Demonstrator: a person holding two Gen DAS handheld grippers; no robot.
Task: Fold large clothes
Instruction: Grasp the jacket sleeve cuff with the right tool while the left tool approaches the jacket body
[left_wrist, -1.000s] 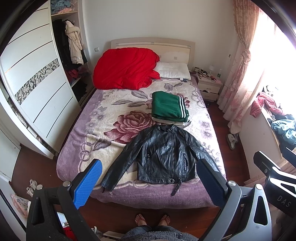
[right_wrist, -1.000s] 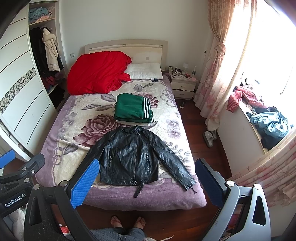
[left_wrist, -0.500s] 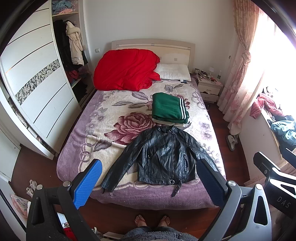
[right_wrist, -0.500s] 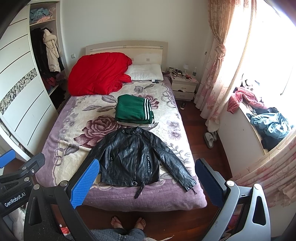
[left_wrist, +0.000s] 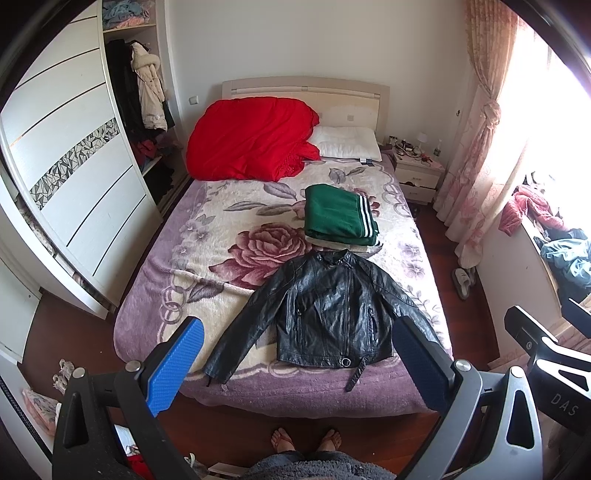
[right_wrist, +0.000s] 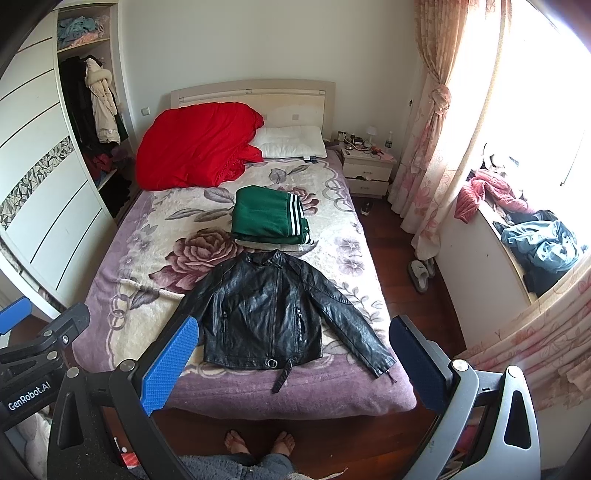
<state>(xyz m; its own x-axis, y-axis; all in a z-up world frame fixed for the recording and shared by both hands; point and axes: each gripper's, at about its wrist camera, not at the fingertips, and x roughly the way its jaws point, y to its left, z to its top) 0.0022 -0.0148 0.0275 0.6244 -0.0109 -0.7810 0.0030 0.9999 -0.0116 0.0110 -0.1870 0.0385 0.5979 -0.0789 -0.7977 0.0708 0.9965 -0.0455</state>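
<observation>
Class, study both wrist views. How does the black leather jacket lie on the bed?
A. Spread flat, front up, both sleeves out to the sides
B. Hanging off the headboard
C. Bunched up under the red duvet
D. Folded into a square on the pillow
A: the black leather jacket lies flat on the bed, zip facing up, sleeves angled outward, just in front of the folded green garment.

We read "GenRobot.AI" on the left gripper (right_wrist: 26, 397) body, "DAS" on the right gripper (left_wrist: 563, 398) body.
</observation>
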